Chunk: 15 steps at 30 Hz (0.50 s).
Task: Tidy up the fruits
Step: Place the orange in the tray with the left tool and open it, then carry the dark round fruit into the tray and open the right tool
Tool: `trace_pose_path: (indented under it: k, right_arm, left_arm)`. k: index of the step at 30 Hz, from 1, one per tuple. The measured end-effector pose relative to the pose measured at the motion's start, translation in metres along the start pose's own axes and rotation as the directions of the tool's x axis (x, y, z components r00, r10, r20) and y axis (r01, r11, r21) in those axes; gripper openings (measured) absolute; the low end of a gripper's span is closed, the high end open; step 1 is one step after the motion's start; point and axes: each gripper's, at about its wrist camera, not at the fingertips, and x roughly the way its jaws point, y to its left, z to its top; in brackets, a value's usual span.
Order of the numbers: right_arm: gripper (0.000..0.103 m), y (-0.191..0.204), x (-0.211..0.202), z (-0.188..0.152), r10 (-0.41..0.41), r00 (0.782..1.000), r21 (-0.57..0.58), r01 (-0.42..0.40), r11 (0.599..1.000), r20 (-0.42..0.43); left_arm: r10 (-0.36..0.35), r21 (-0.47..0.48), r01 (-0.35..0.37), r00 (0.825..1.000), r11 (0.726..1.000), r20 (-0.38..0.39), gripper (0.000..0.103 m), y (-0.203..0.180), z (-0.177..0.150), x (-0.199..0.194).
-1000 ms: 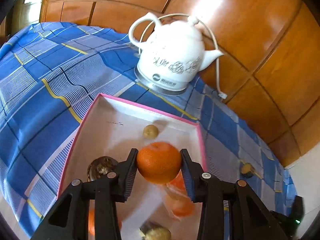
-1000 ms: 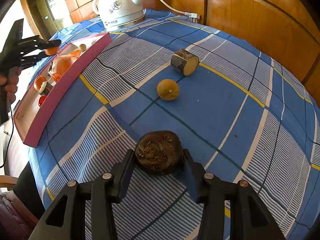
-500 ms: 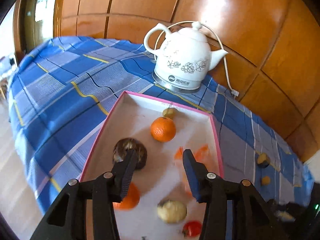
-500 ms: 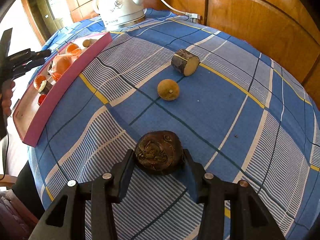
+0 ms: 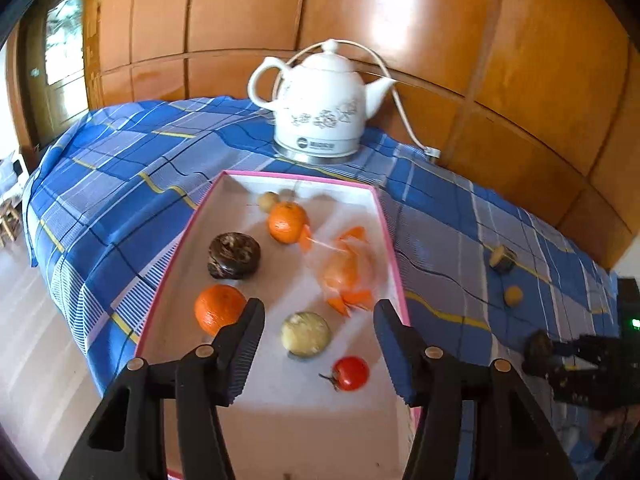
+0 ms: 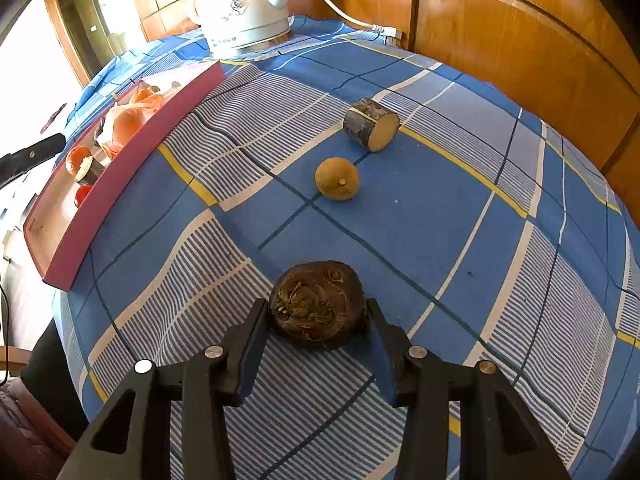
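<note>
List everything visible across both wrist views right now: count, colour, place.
tray: one, pink rim, white inside, on the cloth
oranges: two, orange, in the tray
dark brown fruit: one in the tray; another in the right gripper
pale round fruit: one, tray
tomato: one, red, tray
bagged orange pieces: one bag, tray
tan fruit: one, cloth
log piece: one, cloth
kettle: one, white
tablecloth: blue check
left gripper: black, opening, empty
right gripper: black
</note>
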Motion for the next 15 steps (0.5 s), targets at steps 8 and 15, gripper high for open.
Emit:
trace_pose_path:
  k: [8, 15]
  right_arm:
    - [0.047, 0.0000, 0.0001, 0.0001, -0.002, 1.000, 0.001, 0.002, 1.000, 0.003]
    - [0.047, 0.0002, -0.0004, -0.0008, -0.006, 1.000, -0.001, 0.006, 1.000, 0.006]
  left_arm:
    - [-0.027, 0.028, 0.027, 1.000, 0.999, -0.008, 0.061, -0.0106, -0.0069, -0.0062]
    - [-0.029, 0.030, 0.030, 0.999, 0.999, -0.020, 0.061, -0.0088, -0.0099, -0.0061]
